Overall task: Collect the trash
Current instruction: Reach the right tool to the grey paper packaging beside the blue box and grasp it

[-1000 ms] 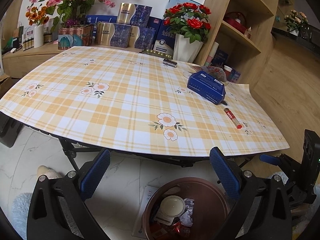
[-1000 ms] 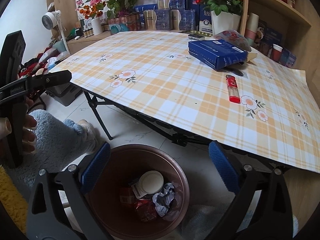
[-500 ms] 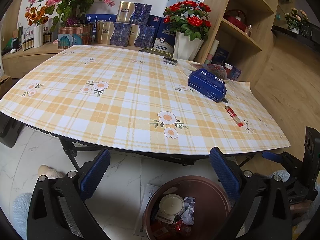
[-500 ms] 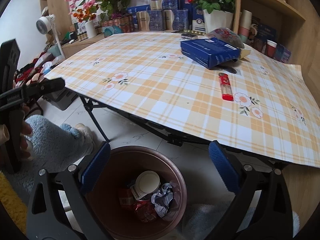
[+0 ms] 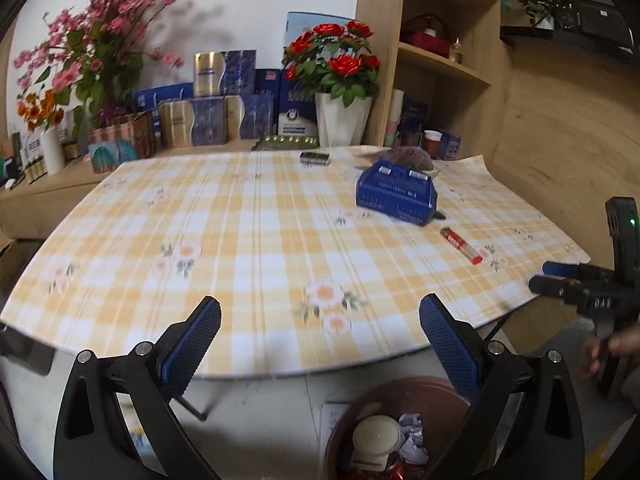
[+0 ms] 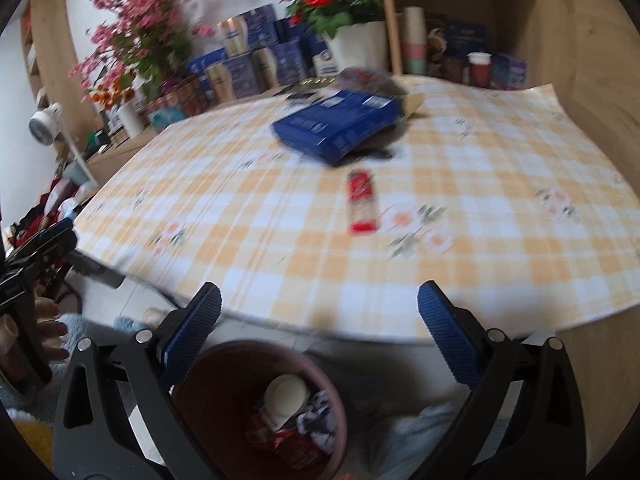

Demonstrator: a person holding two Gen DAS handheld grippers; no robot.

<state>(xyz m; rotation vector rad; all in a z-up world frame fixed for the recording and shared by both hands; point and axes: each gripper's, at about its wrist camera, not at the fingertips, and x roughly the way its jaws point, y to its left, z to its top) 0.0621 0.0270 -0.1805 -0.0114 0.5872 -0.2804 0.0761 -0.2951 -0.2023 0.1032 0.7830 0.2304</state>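
A brown trash bin (image 5: 400,428) (image 6: 260,408) stands on the floor below the table's front edge, holding a white round lid, crumpled paper and red wrappers. On the yellow checked tablecloth (image 5: 260,240) lie a red lighter (image 5: 460,245) (image 6: 361,202), a blue box (image 5: 396,194) (image 6: 338,124) and a crinkled bag (image 5: 404,156) behind it. My left gripper (image 5: 320,340) is open and empty above the table edge. My right gripper (image 6: 320,332) is also open and empty, nearer the lighter. The right gripper shows at the right edge (image 5: 580,284) of the left wrist view.
Flower vases (image 5: 344,120), gift boxes (image 5: 208,120) and a small dark item (image 5: 315,158) line the table's far side. A wooden shelf unit (image 5: 440,60) stands at the back right. A hand (image 6: 48,320) with the left gripper and a fuzzy slipper are at the left.
Both grippers have risen and moved forward from above the bin toward the table. The right one has closed in on the lighter. The views are motion-blurred.
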